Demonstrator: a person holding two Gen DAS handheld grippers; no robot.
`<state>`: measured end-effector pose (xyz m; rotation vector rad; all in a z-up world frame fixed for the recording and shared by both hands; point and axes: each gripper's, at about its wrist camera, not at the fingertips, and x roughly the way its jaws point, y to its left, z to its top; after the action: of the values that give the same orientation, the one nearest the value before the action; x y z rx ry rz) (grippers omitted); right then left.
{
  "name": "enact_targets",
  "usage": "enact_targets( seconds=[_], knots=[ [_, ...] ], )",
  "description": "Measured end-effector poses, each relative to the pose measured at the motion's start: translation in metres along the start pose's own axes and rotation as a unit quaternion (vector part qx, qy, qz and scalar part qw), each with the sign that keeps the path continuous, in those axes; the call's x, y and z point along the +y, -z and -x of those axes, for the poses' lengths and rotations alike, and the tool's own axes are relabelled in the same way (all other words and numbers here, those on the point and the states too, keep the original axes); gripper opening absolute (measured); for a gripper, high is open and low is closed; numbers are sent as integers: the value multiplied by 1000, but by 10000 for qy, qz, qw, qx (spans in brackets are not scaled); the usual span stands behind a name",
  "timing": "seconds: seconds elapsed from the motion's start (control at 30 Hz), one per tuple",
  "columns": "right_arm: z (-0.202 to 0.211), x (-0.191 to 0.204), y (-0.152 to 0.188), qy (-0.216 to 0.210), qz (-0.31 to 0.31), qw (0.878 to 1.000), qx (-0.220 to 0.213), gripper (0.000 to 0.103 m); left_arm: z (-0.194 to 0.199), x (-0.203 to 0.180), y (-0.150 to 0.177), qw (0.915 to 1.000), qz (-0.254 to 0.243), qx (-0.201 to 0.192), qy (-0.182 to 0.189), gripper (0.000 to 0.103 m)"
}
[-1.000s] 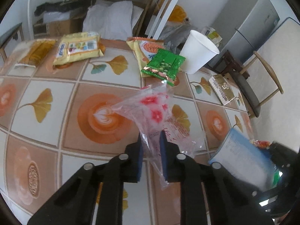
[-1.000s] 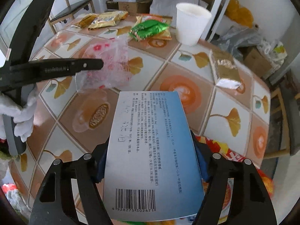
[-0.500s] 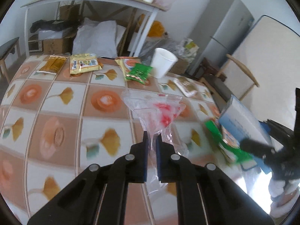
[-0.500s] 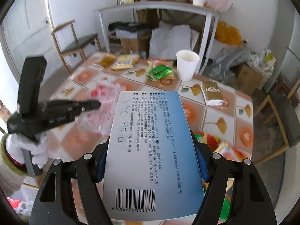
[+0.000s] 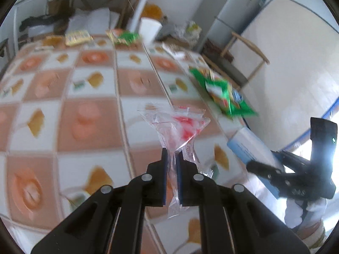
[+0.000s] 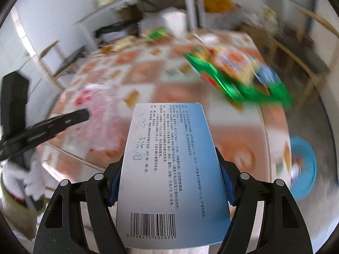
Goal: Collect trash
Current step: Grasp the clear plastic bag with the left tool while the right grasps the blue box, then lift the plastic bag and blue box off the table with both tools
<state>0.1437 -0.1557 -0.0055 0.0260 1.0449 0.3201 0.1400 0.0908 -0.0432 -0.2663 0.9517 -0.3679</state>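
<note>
Tiled tabletop (image 5: 89, 127) below, left tool (image 5: 171, 158) pinches a clear wrapper (image 5: 178, 124), right tool (image 6: 169, 175) clamps a box (image 6: 169, 169) (mid-carry); next, likely the blue bin (image 6: 303, 169).

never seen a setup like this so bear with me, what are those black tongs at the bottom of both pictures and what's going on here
There is no robot here: a person holds a hand-held gripper in each hand, and a small camera on each looks out along its two fingers. One picture is from the left gripper, which is shut on a thin clear plastic bag with red print. The other is from the right gripper, clamped on the sides of a blue and white box with a barcode. Each tool also shows at the edge of the other's view. Below is a tiled table with snack wrappers and a white paper cup. A blue basket stands on the floor.
</note>
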Motion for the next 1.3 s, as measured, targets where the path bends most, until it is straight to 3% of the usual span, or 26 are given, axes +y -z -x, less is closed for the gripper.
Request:
enact_targets(
  seconds=[0.07,0.2,0.33,0.5,0.7,0.9,1.0,1.3],
  knots=[
    [-6,-10,11,54,-345,9994,78,69,-10,-5,10,9998,-67,173,-107,11],
    [-11,-10,23,118,-416,9989,166,70,-22,-5,21,9988,-68,354,-329,21],
    [-10,-4,26,-2,-365,9993,105,76,-22,-3,20,9979,-54,367,-524,39],
    [-11,-4,31,18,-350,9993,160,78,-23,-8,23,9968,-166,325,-715,41],
    [-8,-6,38,134,-421,9989,161,78,-26,-22,31,9914,-628,159,-1136,39],
    [-4,-7,45,247,-438,9987,95,78,-30,-35,36,9844,-1050,58,-1411,28],
    [-3,-6,46,309,-399,9987,68,72,-30,-36,36,9821,-1103,-5,-1525,21],
    [3,-6,48,380,-370,9986,-78,69,-25,-34,31,9837,-916,-167,-1538,8]
  ],
)
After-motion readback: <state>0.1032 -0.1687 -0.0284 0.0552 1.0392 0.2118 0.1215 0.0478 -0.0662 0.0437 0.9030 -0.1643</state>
